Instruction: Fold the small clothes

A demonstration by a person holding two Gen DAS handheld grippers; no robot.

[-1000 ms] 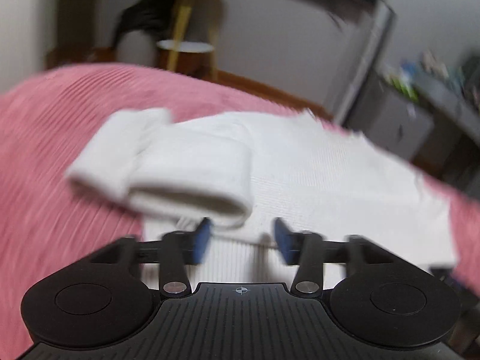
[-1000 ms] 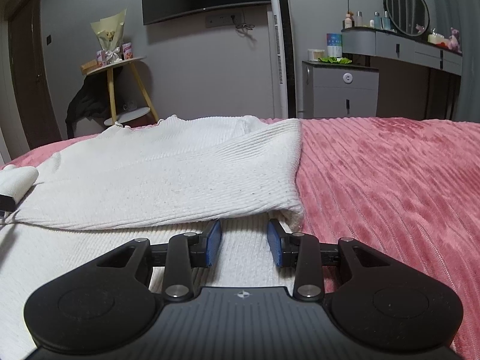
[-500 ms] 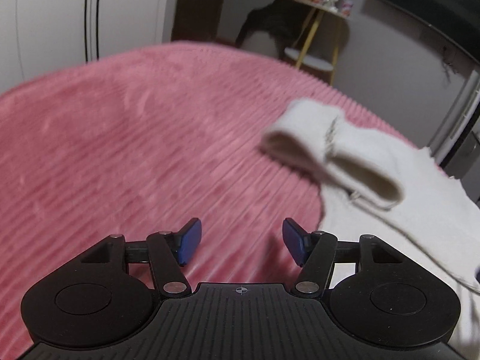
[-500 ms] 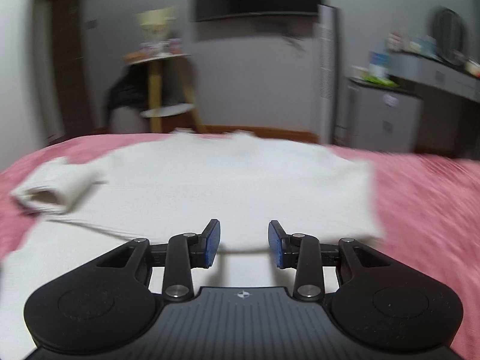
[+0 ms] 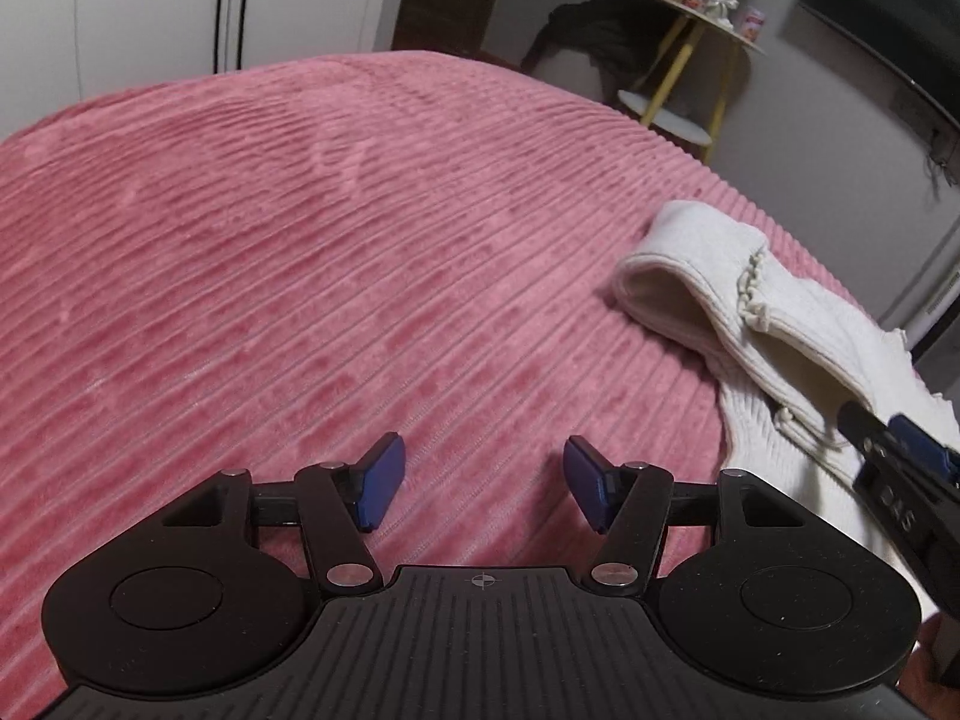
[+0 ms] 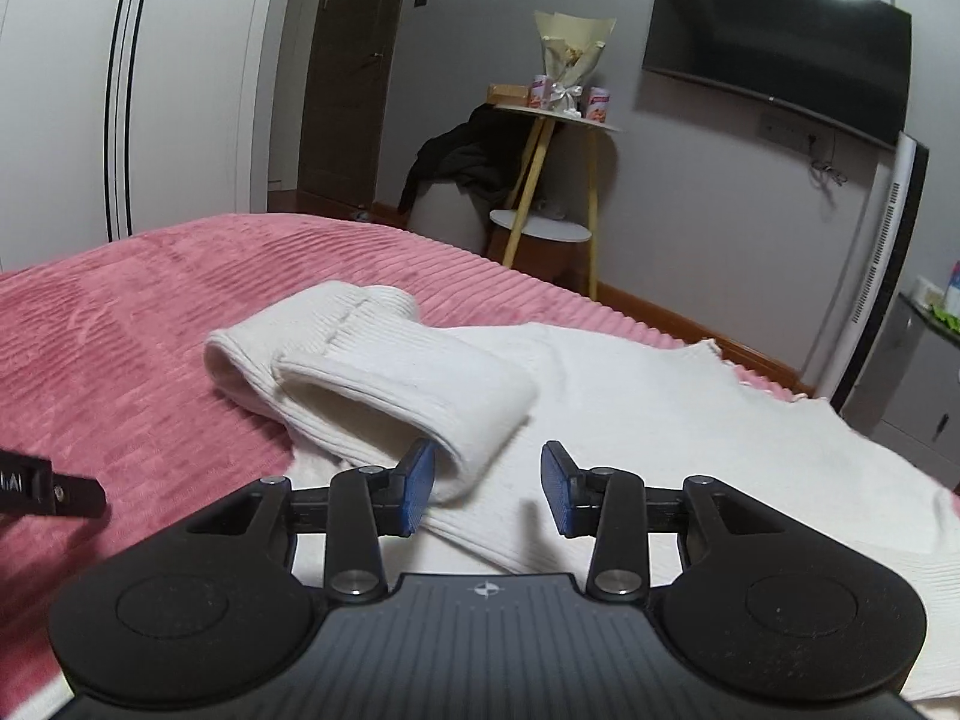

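A white ribbed knit sweater [image 6: 690,420] lies on the pink bedspread [image 6: 150,324]. Its two sleeve cuffs [image 6: 384,372] lie folded over the body, open ends facing me. My right gripper [image 6: 487,489] is open and empty, just in front of the nearer cuff, its left pad touching the cuff's edge. My left gripper [image 5: 480,483] is open and empty over bare bedspread [image 5: 300,240], left of the sweater [image 5: 780,372]. The right gripper's tip [image 5: 900,456] shows at the right edge of the left wrist view, on the sweater.
A round side table with yellow legs [image 6: 552,180] holds a bouquet and small boxes beyond the bed. Dark clothes [image 6: 456,162] hang on a seat beside it. A TV [image 6: 774,42] is on the wall, a cabinet [image 6: 912,372] at right.
My left gripper has swung left off the sweater to bare bedspread. My right gripper has moved left along the sweater from its right edge to the sleeve cuffs. Both stayed open.
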